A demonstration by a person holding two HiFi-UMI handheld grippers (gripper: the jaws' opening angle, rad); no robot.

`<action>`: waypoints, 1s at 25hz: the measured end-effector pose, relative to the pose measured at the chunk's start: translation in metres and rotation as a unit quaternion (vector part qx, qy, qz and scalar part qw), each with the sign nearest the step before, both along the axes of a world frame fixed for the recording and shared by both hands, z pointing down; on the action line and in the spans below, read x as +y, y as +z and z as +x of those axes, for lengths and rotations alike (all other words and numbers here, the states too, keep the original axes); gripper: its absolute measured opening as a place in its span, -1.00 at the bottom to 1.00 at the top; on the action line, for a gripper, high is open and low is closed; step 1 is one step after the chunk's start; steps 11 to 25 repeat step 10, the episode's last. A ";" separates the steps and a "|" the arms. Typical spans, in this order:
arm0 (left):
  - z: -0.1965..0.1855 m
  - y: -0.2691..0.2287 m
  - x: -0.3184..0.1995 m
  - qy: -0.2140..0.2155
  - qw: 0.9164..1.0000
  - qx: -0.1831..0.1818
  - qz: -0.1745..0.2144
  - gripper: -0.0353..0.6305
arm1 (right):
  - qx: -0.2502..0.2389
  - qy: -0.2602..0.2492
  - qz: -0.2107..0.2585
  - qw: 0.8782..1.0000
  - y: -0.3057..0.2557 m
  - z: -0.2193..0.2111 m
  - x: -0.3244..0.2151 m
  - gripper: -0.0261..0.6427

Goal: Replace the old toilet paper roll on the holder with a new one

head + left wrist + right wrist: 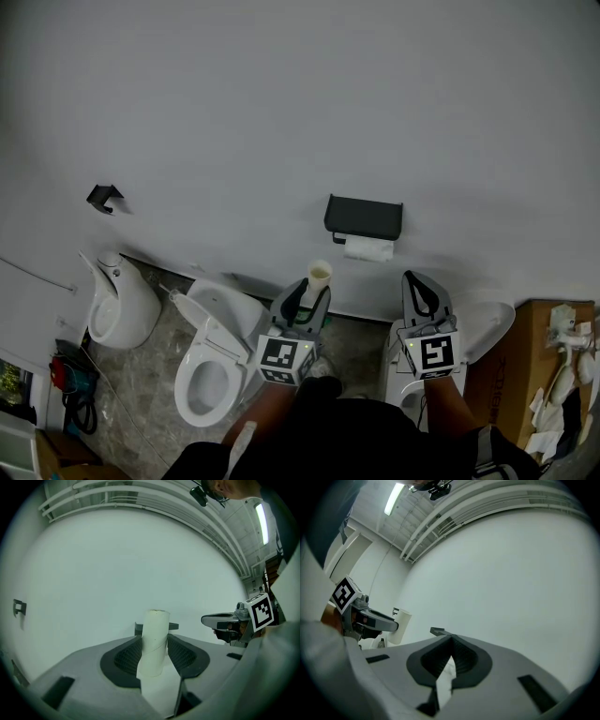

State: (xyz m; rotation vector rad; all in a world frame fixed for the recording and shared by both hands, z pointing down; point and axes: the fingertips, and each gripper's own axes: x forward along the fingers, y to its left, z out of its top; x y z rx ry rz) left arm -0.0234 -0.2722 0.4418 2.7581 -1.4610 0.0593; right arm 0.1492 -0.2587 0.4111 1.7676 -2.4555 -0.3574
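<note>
A black toilet paper holder (364, 217) is fixed to the white wall, with a white paper roll (368, 248) hanging under it. My left gripper (307, 292) is shut on a bare cardboard tube (319, 275), held upright below and left of the holder. In the left gripper view the tube (154, 641) stands between the dark pads (127, 660), with the holder (173, 626) partly hidden behind it. My right gripper (415, 279) is shut, its tip just below and right of the roll. In the right gripper view its jaws (451, 641) meet, with nothing gripped.
A white toilet (208, 367) stands open below left, and a second white fixture (117, 305) sits further left. A black hook (103, 197) is on the wall. A cardboard box (525, 356) stands at the right beside another toilet (487, 328).
</note>
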 end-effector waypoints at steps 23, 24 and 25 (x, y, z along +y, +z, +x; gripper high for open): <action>0.005 -0.002 0.000 0.008 1.000 0.000 0.005 -0.39 | -0.024 -0.002 -0.015 1.000 0.001 -0.001 -0.003 -0.92; 0.005 -0.002 0.000 0.008 1.000 0.000 0.005 -0.39 | -0.024 -0.002 -0.015 1.000 0.001 -0.001 -0.003 -0.92; 0.005 -0.002 0.000 0.008 1.000 0.000 0.005 -0.39 | -0.024 -0.002 -0.015 1.000 0.001 -0.001 -0.003 -0.92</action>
